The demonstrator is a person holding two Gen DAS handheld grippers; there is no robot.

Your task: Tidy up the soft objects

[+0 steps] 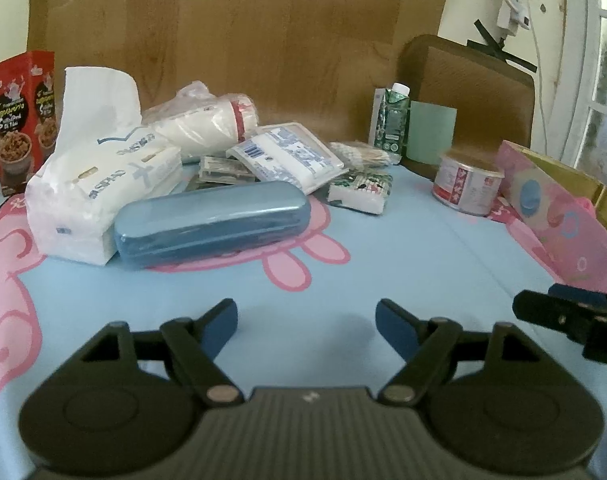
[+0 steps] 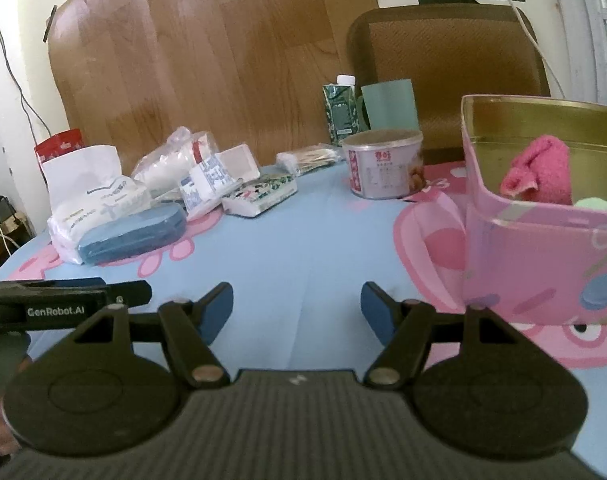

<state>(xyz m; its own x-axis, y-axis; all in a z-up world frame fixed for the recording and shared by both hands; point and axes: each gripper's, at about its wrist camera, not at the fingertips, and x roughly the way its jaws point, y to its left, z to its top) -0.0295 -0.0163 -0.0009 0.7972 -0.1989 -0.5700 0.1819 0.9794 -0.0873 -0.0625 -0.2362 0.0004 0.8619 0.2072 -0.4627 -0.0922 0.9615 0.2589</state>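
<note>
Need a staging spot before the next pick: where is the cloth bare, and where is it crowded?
Bare: the blue tablecloth from both grippers up to the blue case, and right to the pink box and the can. Crowded: the far-left pile around the tissue pack.

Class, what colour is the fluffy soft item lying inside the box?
Pink; the fluffy item shows best in the right wrist view.

Your soft objects: a pink fuzzy cloth, bunched up, sits inside the pink box — a pale green soft item just beside it. Across the table, the white tissue pack lies flat, one sheet standing upright from its top.
</note>
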